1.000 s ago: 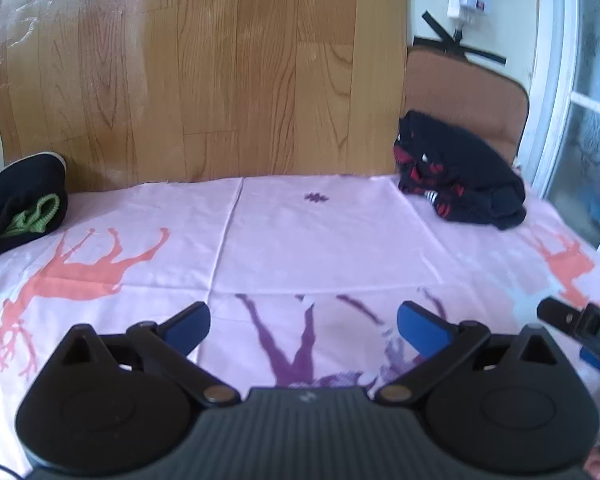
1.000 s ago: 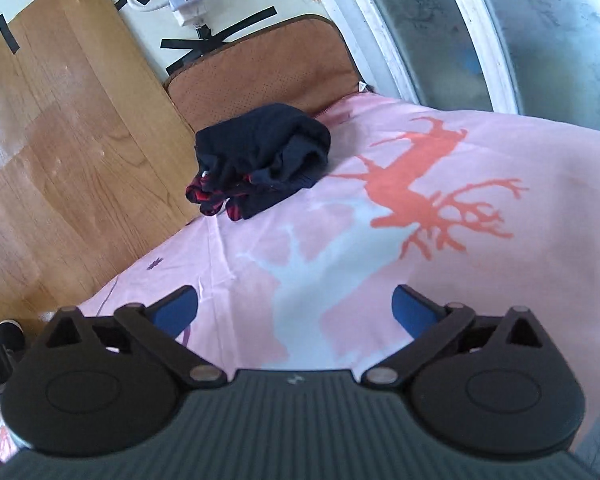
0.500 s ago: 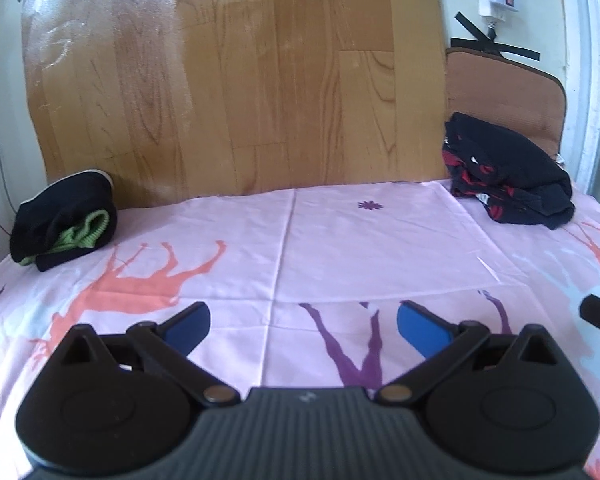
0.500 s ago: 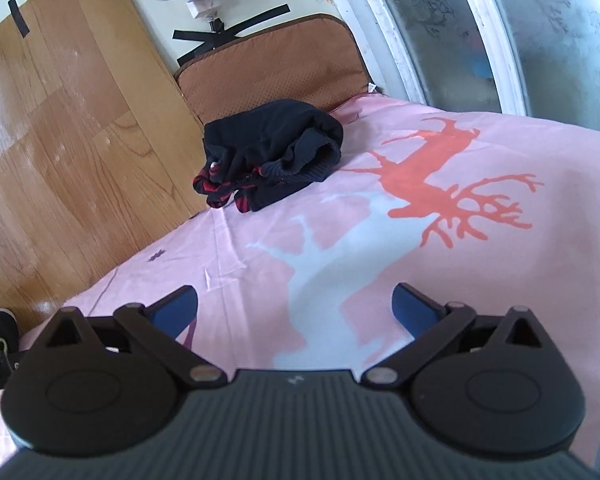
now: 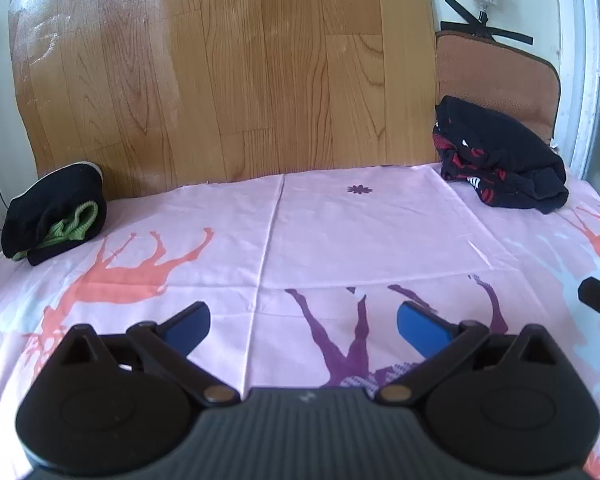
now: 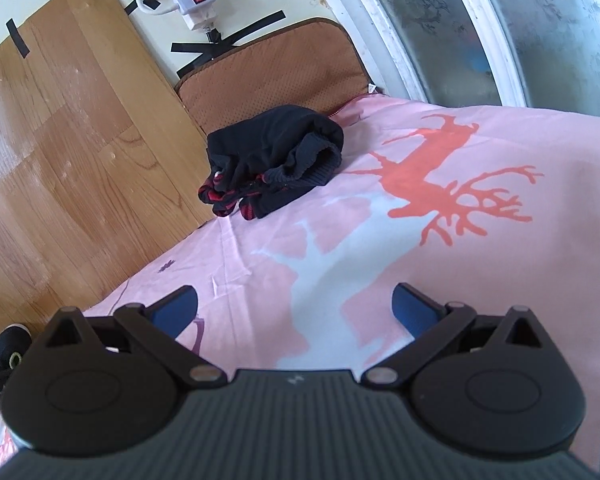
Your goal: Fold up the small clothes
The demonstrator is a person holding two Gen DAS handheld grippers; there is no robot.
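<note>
Left edge of the bed: a black garment with green trim (image 5: 54, 210) lies bundled against the wood-grain board (image 5: 236, 68), in a compact roll; whether it counts as folded cannot be judged from here. Over the past second the left wrist view has swung leftward, so this bundle now sits further into frame than before.

Centre: the pink deer-print sheet (image 5: 360, 236) is bare between the two bundles. The left gripper (image 5: 303, 326) hangs above it, fingers spread wide with nothing between them.

Right: the black garment with red stripes (image 6: 276, 168) lies crumpled at the foot of the brown cushion (image 6: 272, 68), unfolded and untouched. The right gripper (image 6: 294, 306) is likewise wide open and empty, and its view has closed in slightly on that garment; its tip (image 5: 598, 298) shows at the edge of the left view.

Assessment: both tools are free and repositioning; the striped garment appears the next piece to fetch to the clear centre.
</note>
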